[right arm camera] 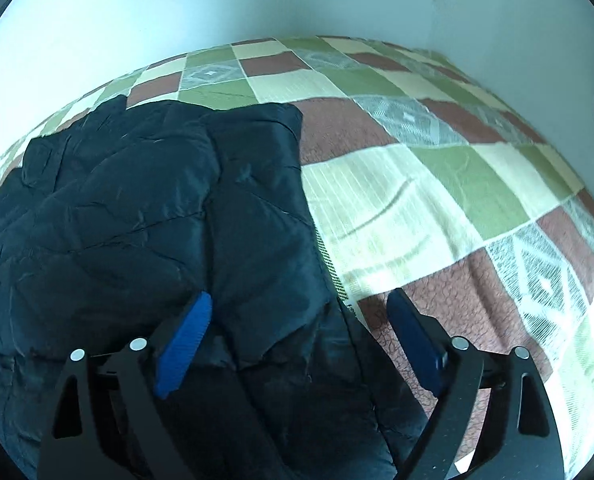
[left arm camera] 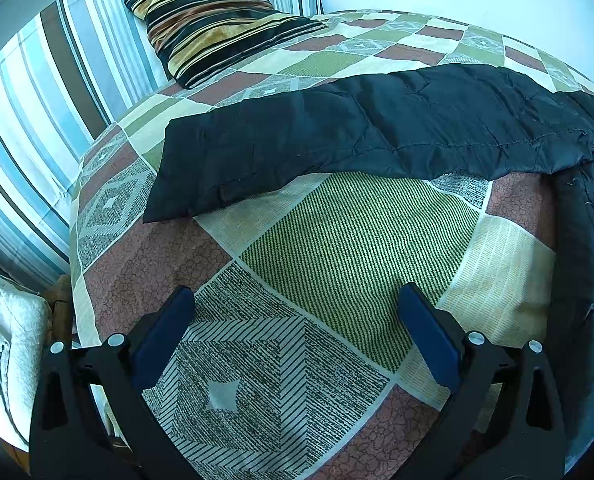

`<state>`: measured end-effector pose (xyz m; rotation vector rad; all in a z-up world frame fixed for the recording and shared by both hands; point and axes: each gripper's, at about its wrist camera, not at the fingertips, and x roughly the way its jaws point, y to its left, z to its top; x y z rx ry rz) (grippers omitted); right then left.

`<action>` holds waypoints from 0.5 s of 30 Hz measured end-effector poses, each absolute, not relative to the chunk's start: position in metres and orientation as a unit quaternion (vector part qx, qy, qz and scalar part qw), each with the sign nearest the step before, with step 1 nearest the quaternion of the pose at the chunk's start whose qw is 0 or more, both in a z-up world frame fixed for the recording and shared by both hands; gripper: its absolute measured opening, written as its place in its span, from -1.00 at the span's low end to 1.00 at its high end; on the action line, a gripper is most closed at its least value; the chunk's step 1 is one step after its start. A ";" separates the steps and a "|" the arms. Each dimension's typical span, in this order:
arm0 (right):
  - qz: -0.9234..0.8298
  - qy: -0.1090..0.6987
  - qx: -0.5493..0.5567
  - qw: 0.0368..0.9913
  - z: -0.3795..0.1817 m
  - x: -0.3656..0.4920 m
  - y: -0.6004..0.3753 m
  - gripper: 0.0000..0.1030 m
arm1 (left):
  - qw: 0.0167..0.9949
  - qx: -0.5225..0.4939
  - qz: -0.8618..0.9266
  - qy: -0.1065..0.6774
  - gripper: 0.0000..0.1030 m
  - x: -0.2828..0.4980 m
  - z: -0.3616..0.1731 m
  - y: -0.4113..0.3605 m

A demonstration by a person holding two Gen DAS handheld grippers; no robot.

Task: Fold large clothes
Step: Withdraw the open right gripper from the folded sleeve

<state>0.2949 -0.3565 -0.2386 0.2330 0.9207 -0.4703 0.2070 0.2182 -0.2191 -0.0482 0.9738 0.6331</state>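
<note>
The black quilted jacket [right arm camera: 145,216] lies on the bed [left arm camera: 353,248], spread over its patchwork cover. In the right wrist view the body of the garment is heaped on the left, with its edge running down toward the camera. In the left wrist view one long sleeve-like panel [left arm camera: 337,140] stretches flat across the cover from right to left.

Right gripper [right arm camera: 297,308]: fingers [right arm camera: 185,340] released and spread wide. They straddle the jacket's near edge, one above the dark fabric and one above the bare cover, and neither presses on cloth. Nothing is grasped. The placement suggests a layer set down and let go — or an edge about to be taken; the views do not settle which.

Left gripper [left arm camera: 293,308]: fingers [left arm camera: 429,340] likewise parted and empty, hovering over open cover well short of the panel, angled down toward it.

Judgement: the panel is laid out straight, presumably so it can be folded inward over the body. The fold is at an early stage — the garment remains large and only partly gathered.

A striped pillow [left arm camera: 217,24] sits at the far end of the bed, clear of the work.
</note>
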 end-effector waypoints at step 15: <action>-0.235 0.439 0.103 0.861 -0.245 0.295 -0.353 0.80 | 0.858 -0.171 0.243 0.419 0.96 0.184 -0.199 0.267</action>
